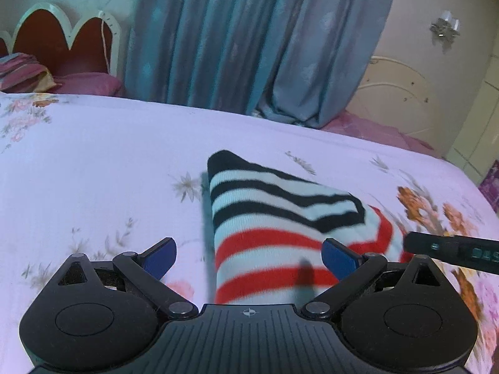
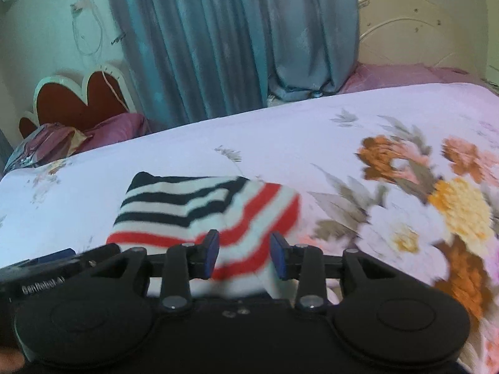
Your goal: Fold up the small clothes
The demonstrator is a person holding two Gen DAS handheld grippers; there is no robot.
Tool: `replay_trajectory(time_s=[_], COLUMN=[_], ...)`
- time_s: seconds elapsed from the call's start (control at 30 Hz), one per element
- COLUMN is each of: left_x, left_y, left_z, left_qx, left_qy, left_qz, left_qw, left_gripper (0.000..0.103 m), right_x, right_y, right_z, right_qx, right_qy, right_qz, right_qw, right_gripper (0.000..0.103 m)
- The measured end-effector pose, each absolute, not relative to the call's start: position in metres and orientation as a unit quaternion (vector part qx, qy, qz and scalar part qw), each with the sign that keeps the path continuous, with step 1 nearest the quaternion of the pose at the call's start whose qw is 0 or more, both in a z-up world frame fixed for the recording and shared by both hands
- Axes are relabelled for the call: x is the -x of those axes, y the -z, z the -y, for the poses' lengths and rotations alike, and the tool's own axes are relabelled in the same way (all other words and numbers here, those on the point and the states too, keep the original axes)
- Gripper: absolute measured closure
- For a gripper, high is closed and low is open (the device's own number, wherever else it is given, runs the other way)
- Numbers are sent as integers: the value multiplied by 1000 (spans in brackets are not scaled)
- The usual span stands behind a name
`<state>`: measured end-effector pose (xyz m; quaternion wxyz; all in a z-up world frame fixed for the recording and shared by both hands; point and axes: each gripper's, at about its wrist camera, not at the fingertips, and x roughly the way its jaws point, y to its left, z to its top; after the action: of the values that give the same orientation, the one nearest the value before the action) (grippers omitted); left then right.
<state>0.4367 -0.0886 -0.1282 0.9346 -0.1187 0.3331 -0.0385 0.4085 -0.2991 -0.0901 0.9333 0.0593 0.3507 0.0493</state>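
Note:
A folded striped knit garment (image 1: 280, 218) lies on the floral bedsheet (image 1: 109, 162), with black and white bands at the far end and red and white bands at the near end. My left gripper (image 1: 249, 260) hangs open just above its near end, the blue pads wide apart and not touching the cloth. My right gripper (image 2: 245, 255) is shut on the garment's (image 2: 199, 205) red-striped near corner, and bunched cloth fills the gap between its pads. In the left wrist view, a black finger (image 1: 452, 252) of the right gripper reaches in at that corner.
The bed runs back to blue curtains (image 1: 249, 40) and a red scalloped headboard (image 1: 62, 43) with pink pillows (image 1: 87, 82). Large orange and white flowers (image 2: 436, 193) are printed on the sheet to the right. A second bed frame (image 2: 405, 31) stands at the back right.

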Motion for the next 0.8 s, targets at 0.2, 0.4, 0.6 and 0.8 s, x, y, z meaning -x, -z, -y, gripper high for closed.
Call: replay_trajectory(time_s=[0.2,0.4,0.6,0.8], left_x=[-472,-473,-474,-510], left_y=[146,177,175,173], left_z=[94,84,83,86], left_qx=[111,152,159,135], left_qy=[3,-9,-13,-27], left_qz=[-353,-364,-362,-379], left_qw=[929,919,919,915], left_gripper=[4,4,4,4], right_x=[-452,-482,-487,-503], right_y=[102,133,138,143], right_z=[291,281,286,287], right_qx=[-50,17,13,22], right_qy=[-22,-24,-39,-42], right_qz=[-358,-374,-368,-373], right_qw=[932,927,929,927], right_gripper=[69,69,66,65])
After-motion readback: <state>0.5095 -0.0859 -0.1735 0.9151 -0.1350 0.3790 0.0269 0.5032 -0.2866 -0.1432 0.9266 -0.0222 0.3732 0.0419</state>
